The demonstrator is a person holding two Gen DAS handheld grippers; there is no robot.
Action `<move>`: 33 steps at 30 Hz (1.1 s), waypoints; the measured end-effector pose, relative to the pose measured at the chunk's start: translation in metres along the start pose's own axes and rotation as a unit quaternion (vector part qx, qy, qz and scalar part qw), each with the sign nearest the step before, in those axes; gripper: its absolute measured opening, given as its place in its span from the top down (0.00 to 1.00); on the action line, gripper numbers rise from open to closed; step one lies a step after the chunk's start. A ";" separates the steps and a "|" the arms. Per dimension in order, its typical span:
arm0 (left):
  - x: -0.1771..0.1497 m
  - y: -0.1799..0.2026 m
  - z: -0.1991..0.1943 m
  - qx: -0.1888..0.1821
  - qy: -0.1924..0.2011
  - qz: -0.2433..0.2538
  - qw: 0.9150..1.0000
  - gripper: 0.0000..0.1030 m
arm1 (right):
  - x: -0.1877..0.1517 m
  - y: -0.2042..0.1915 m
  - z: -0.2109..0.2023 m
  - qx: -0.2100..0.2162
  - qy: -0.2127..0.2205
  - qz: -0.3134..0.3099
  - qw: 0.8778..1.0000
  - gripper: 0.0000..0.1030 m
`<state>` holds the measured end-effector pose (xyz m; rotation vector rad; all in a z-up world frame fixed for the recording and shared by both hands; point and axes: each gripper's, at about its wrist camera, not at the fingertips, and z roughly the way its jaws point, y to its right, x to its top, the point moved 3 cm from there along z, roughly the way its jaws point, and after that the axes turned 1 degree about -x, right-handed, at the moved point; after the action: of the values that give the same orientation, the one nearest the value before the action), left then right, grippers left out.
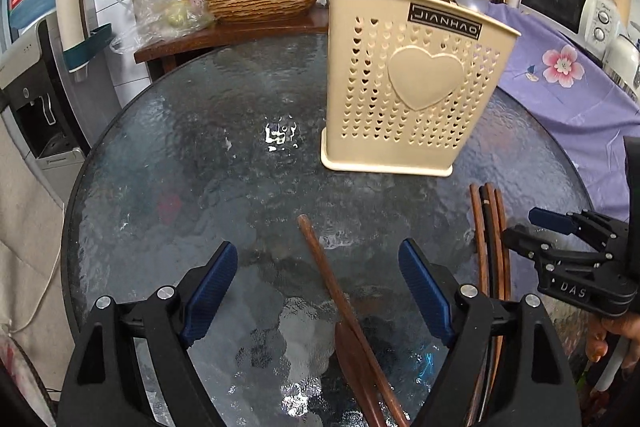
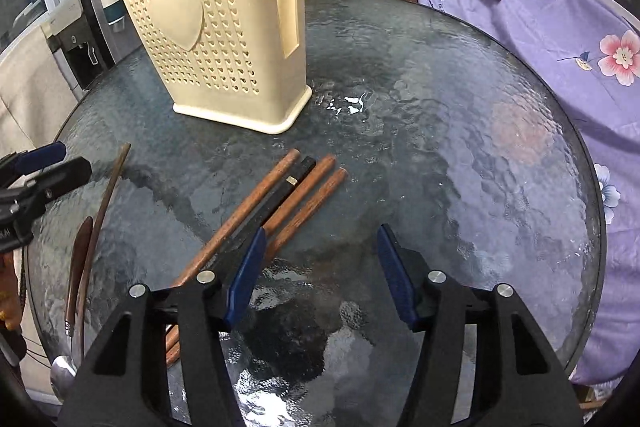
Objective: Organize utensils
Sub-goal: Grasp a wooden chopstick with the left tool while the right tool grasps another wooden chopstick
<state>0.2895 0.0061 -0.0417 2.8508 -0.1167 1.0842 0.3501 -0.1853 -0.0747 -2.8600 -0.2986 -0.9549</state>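
While both grippers hover over the round glass table (image 1: 168, 163), nothing's actually grabbed. The left gripper (image 1: 318, 291) has its jaws spread wide with one brown chopstick (image 1: 320, 259) lying between them, untouched, its long axis running from the camera away toward the cream utensil holder (image 1: 408, 87), which stands upright further back. The right gripper (image 2: 320, 273) is released too, nothing between its pads. Just left of it lies a bundle of chopsticks (image 2: 280, 199), three brown and one black, side by side, ends pointing diagonally up-right toward the holder.
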 end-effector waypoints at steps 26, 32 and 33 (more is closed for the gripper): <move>0.006 -0.002 0.048 0.018 -0.080 -0.008 0.997 0.61 | 0.023 0.007 0.014 0.001 -0.046 0.035 0.998 0.83; 0.009 0.006 0.052 0.012 -0.082 -0.011 0.996 0.63 | 0.034 0.013 0.022 0.012 -0.048 0.059 0.997 0.88; 0.008 0.008 0.051 0.012 -0.081 -0.014 0.997 0.66 | 0.036 0.014 0.024 0.015 -0.049 0.064 0.997 0.89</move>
<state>0.3280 -0.0078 -0.0744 2.9496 -0.0751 0.8526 0.3956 -0.1893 -0.0726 -2.8638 -0.1333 -0.7829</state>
